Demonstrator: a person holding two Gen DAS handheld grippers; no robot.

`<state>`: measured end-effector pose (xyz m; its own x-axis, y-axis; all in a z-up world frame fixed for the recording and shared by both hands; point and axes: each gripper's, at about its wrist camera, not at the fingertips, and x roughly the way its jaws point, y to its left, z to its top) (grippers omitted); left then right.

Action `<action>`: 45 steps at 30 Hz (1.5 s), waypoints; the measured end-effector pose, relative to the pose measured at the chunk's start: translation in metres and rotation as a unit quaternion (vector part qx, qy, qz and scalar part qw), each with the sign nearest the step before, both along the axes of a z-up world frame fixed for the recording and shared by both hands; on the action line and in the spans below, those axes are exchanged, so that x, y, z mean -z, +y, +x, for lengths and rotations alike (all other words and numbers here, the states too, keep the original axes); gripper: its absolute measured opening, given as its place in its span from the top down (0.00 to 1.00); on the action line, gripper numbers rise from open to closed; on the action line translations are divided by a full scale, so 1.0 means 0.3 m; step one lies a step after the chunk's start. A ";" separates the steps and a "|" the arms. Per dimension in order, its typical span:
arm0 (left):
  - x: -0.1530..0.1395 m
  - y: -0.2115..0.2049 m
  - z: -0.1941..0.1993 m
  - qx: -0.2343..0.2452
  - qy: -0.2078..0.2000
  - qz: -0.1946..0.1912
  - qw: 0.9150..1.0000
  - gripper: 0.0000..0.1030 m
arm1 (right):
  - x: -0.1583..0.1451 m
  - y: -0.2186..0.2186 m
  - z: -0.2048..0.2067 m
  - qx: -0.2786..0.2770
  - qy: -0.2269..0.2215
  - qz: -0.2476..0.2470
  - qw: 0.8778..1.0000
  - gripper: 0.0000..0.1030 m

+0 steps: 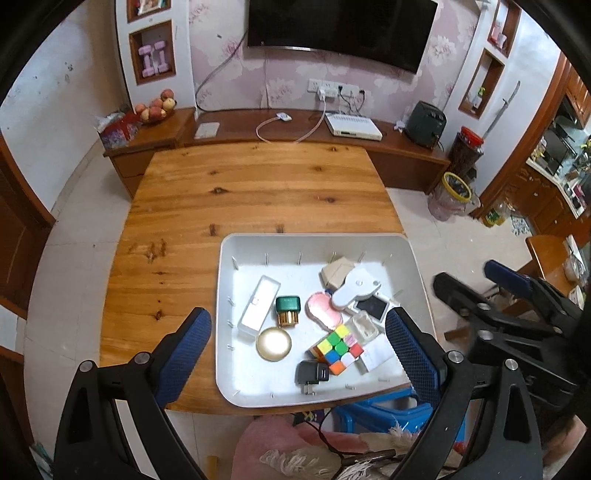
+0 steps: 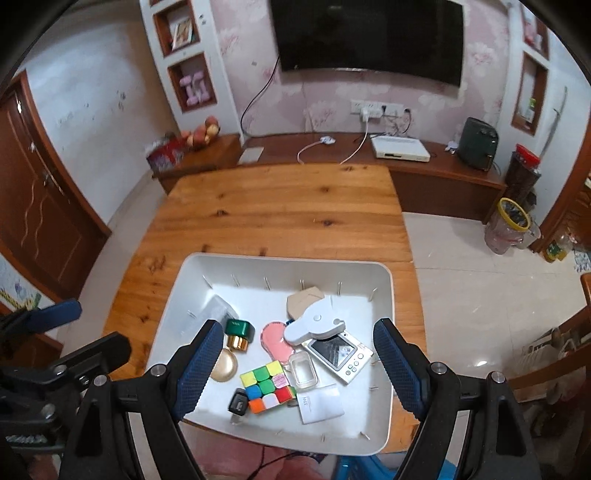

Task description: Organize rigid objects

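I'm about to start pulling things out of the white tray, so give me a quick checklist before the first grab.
1. Left gripper jaws open, nothing held: ok.
2. Right gripper jaws open, nothing held: ok.
3. Puzzle cube top unobstructed: ok.
4. White tape measure lies over the camera and pink piece: not ok, lift it first.
5. Bare wooden table beyond the white tray for sorting: ok.
6. Black plug orientation for gripping: cannot tell.

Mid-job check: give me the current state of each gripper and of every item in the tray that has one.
Left gripper: open, empty, above the tray.
Right gripper: open, empty.
White plastic tray: on the wooden table, holding all the items.
Multicoloured puzzle cube: scrambled.
Small white digital camera: screen up, dark.
Green-capped gold bottle: lying down, capped.
Wall television: off.
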<state>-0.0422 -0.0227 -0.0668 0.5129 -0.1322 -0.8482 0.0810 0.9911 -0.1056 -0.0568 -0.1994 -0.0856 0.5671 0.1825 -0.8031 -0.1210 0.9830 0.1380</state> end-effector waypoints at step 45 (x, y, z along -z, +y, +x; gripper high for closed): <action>-0.192 0.132 -0.005 -0.036 -0.080 0.054 0.995 0.07 | -0.333 0.129 -0.099 0.049 -0.098 -0.035 0.993 0.16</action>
<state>-0.0437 0.0169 -0.0092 0.6475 -0.0023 -0.7621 0.0168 0.9998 0.0112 -0.0866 -0.1606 0.0144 0.7255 0.0664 -0.6850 -0.0415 0.9977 0.0528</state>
